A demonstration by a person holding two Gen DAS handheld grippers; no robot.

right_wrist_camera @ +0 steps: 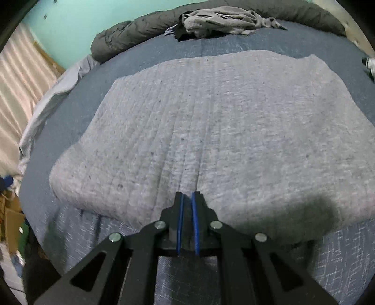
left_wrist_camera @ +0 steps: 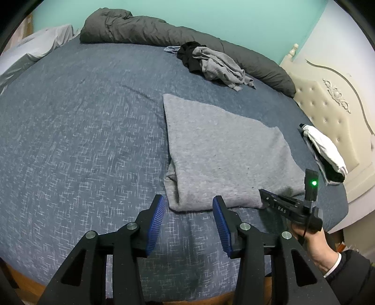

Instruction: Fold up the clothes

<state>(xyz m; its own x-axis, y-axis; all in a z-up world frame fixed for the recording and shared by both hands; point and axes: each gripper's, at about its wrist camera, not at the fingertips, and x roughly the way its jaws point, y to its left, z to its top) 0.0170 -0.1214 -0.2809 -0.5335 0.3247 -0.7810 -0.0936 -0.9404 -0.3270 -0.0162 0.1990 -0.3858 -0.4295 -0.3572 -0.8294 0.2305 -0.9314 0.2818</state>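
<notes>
A grey garment point(left_wrist_camera: 222, 152) point(right_wrist_camera: 211, 129) lies folded flat on the blue bed sheet point(left_wrist_camera: 82, 129). My left gripper point(left_wrist_camera: 189, 200) is open and hovers at the garment's near left corner; the corner lies between the blue pads point(left_wrist_camera: 157, 218) without touching them. My right gripper point(right_wrist_camera: 187, 194) point(left_wrist_camera: 261, 191) has its jaws nearly together on the near edge of the garment, further right. Creases in the cloth run out from its tips. A person's hand point(left_wrist_camera: 314, 244) holds it.
A crumpled pile of grey and black clothes point(left_wrist_camera: 211, 63) point(right_wrist_camera: 222, 21) lies at the far side, against a rolled dark grey duvet point(left_wrist_camera: 140, 30). A white and black bundle of clothes point(left_wrist_camera: 325, 152) sits by the cream headboard point(left_wrist_camera: 328, 105) on the right.
</notes>
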